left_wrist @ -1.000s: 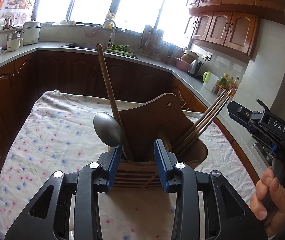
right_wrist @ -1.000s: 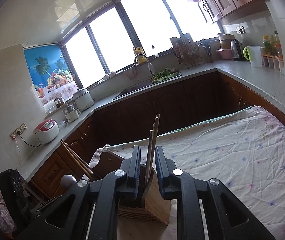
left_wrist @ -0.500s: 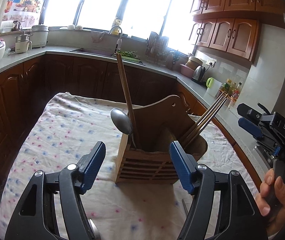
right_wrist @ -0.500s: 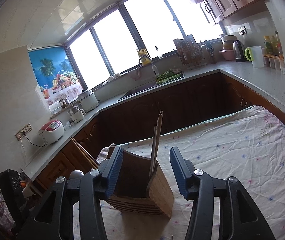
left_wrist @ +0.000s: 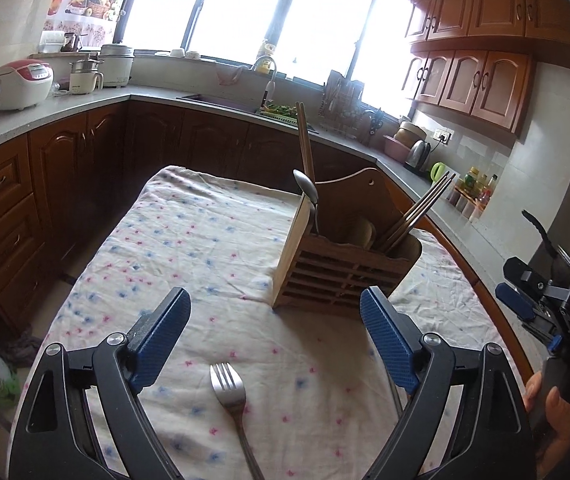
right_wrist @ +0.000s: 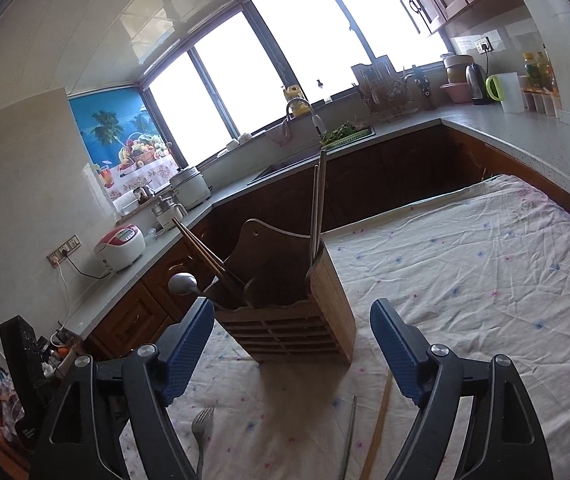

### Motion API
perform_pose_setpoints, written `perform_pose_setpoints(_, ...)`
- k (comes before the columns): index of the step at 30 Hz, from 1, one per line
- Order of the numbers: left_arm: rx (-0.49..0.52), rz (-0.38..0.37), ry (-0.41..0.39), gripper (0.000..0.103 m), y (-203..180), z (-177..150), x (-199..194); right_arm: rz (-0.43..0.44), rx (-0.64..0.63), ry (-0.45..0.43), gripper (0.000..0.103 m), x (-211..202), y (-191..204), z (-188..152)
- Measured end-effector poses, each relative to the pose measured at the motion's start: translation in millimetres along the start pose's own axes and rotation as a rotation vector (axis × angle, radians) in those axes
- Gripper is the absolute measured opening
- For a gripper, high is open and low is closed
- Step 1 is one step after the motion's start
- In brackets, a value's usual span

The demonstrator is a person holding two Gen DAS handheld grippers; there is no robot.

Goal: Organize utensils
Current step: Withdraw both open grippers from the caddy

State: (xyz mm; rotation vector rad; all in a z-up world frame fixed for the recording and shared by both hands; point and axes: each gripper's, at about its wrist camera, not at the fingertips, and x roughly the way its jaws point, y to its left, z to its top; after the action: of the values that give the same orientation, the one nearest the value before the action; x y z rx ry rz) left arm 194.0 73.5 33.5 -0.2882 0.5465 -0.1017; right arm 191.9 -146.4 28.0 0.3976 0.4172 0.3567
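Bright bay windows (left_wrist: 245,12), dark wood cabinets (left_wrist: 481,52), grey countertop (right_wrist: 525,136), tiled walls (right_wrist: 17,168)

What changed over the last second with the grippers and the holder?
Both grippers let go: the left gripper released the spoon, the right gripper the chopsticks. Both opened and pulled back from the holder, so the fork came into view. The holder and its utensils stayed put.

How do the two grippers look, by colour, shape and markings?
Each gripper, left and right, has black angular arms with triangular cut-outs, silver round bolts and blue textured finger pads. The left view shows white letters "DAS" on the right unit's black body, and a bare hand.
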Motion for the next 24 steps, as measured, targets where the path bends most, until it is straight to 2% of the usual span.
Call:
perform_pose_setpoints(5, -0.005, 0.0, -0.002, 0.089, 3.0, -20.0, -25.4, 0.011, -0.022, 0.013, 0.097, -25.6, 8.2, -31.4)
perform_pose_setpoints(13, 0.021, 0.015, -0.022, 0.09, -4.3, -52.0, -56.4, -0.068, -0.158, -0.016, 0.1, -58.3, 21.4, -66.0)
perform_pose_setpoints(16, 0.032, 0.012, -0.046, 0.095, -8.6, -53.7, -69.3, -0.077, -0.187, -0.026, 0.1, -68.4, 25.0, -66.5)
perform_pose_setpoints(17, 0.035, 0.013, -0.06, 0.102, -9.8, -53.2, -74.9, -0.075, -0.195, -0.033, 0.1, -72.7, 27.5, -64.1)
perform_pose_setpoints(21, 0.089, 0.026, -0.14, 0.103, -20.8, -45.4, -102.3, -0.066, -0.256, -0.098, 0.102, -96.8, 46.0, -48.8)
perform_pose_setpoints(24, 0.141, 0.056, -0.216, 0.103, -29.7, -45.4, -120.2, -0.06, -0.296, -0.195, 0.103, -120.0, 61.1, -41.3)
